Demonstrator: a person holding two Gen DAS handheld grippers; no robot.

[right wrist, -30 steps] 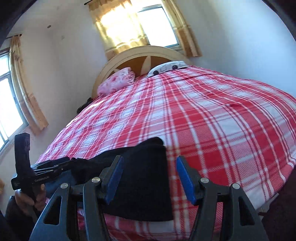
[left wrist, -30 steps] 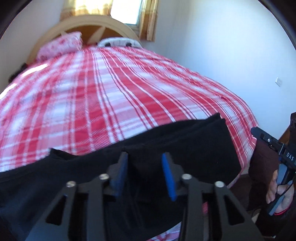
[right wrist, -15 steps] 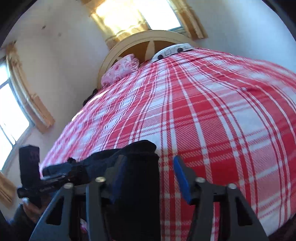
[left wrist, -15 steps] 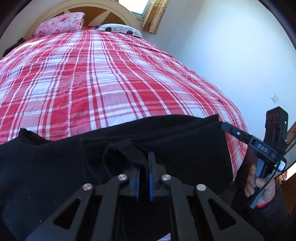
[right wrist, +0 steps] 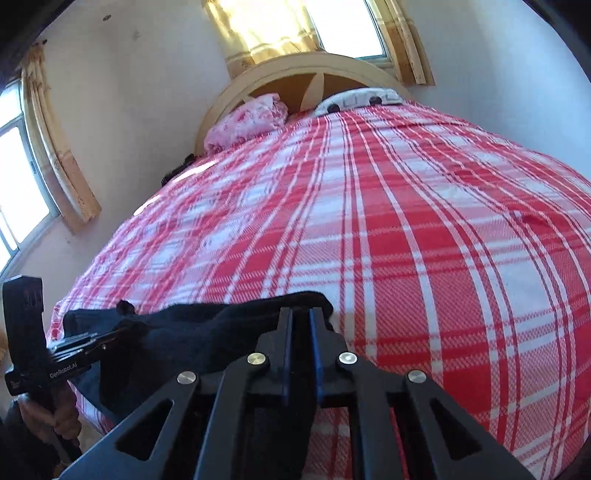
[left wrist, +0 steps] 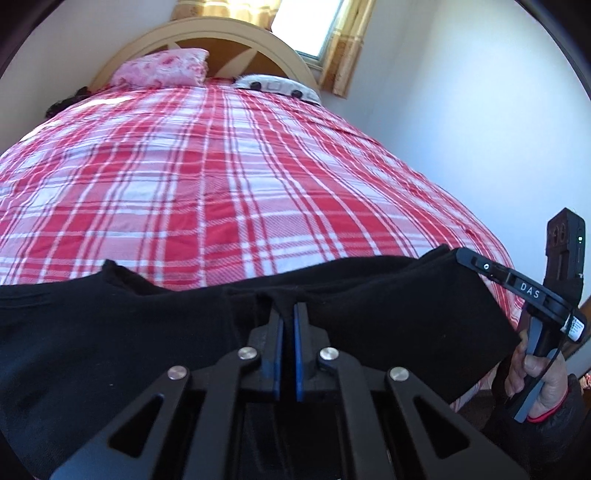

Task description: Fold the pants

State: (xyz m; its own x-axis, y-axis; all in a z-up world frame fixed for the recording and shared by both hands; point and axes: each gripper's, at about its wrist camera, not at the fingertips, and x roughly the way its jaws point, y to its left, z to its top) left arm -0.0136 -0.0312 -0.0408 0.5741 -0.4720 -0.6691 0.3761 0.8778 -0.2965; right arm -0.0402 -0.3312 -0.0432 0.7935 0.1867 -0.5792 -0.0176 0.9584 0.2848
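Observation:
Black pants (left wrist: 110, 332) lie across the near edge of a bed with a red and white plaid cover (left wrist: 221, 184). My left gripper (left wrist: 288, 314) is shut on a pinched fold near the middle of the pants. My right gripper (right wrist: 301, 317) is shut on the right end of the pants (right wrist: 207, 332), at the bed's near edge. The right gripper also shows in the left wrist view (left wrist: 465, 258), at the pants' right end. The left gripper shows in the right wrist view (right wrist: 122, 332), touching the cloth at the left.
A pink floral pillow (left wrist: 162, 70) and a white pillow (left wrist: 277, 85) lie by the curved wooden headboard (left wrist: 221, 33). White walls stand to the right (left wrist: 480, 110) and left (right wrist: 129, 110). Curtained windows (right wrist: 295, 26) are behind the bed.
Both grippers were open a second ago; the left closed on the pants first, then the right closed on the right end. Both moved forward and down to the cloth.

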